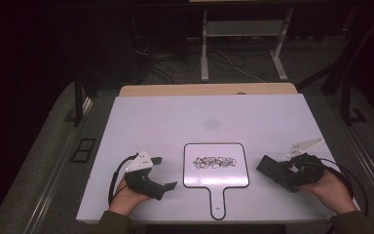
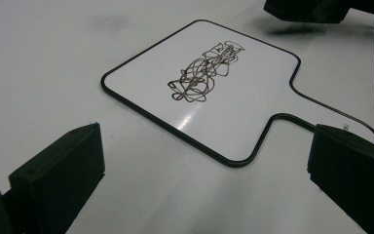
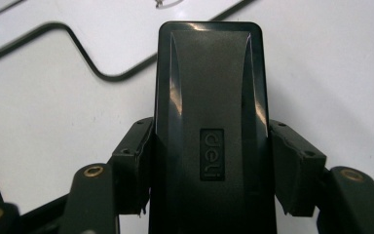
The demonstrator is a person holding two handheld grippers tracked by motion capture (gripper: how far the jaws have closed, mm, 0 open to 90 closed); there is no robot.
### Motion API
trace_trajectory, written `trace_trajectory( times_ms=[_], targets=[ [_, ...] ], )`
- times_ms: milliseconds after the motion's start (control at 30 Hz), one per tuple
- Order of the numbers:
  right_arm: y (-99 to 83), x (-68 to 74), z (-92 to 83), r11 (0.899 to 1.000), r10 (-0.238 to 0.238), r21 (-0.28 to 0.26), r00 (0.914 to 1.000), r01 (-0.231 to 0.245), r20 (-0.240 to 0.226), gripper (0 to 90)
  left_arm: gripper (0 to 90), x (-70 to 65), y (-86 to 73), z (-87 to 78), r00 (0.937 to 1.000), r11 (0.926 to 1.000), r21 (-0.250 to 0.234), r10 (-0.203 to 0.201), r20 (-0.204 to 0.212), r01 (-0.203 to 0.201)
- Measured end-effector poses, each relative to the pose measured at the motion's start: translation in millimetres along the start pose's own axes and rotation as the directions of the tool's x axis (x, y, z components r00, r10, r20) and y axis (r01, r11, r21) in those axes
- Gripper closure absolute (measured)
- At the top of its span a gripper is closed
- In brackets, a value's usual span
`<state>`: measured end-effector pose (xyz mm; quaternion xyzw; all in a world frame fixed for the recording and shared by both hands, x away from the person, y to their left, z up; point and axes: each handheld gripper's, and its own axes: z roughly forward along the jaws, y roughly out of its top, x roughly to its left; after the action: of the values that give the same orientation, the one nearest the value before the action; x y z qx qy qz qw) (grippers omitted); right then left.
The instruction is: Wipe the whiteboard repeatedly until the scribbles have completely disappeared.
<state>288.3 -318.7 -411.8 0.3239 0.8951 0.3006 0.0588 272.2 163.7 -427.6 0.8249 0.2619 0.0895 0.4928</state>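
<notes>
The right tool [image 1: 272,170], clamped on the black eraser [image 3: 209,122], sits at three o'clock of the scribbled whiteboard [image 1: 216,165], eraser pointing toward it; the left tool [image 1: 163,173] stands apart at nine o'clock.

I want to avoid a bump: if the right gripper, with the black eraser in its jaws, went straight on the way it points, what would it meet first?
Probably the small whiteboard: the right gripper aims its eraser at the board's near edge, white table between them. How high it is held is unclear.
</notes>
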Motion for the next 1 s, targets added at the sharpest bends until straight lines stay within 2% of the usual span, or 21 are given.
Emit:
trace_trajectory(
  times_ms=[167,367,567,700,1000],
  targets=[
    [10.2,0.3,3.8,1.0,0.002,-0.004,1.0,-0.002,0.0,38.5,0.0,1.0,0.8,-1.1,1.0,1.0,-0.002,0.003,-0.006,-0.003],
    [22.3,-0.1,6.1,1.0,0.016,-0.025,0.9999,-0.016,-0.005,38.5,0.0,2.7,-1.0,-1.5,0.9999,0.9999,0.001,-0.014,0.003,0.014],
    [36.6,2.5,10.8,1.0,-0.002,-0.031,1.0,0.002,-0.005,38.5,0.0,1.1,-1.1,-1.2,0.9998,0.9998,0.001,-0.02,0.001,0.02],
    [43.7,2.7,13.7,0.999,-0.005,-0.034,1.0,0.005,-0.002,38.4,0.0,1.1,-0.3,-0.2,0.9999,0.9999,0.01,-0.012,0.0,0.012],
    [67.1,2.2,25.7,0.999,-0.005,-0.045,0.9999,0.005,-0.011,38.5,0.0,-1.4,-0.2,0.4,1.0,1.0,0.0,-0.002,-0.003,0.002]
  ],
)
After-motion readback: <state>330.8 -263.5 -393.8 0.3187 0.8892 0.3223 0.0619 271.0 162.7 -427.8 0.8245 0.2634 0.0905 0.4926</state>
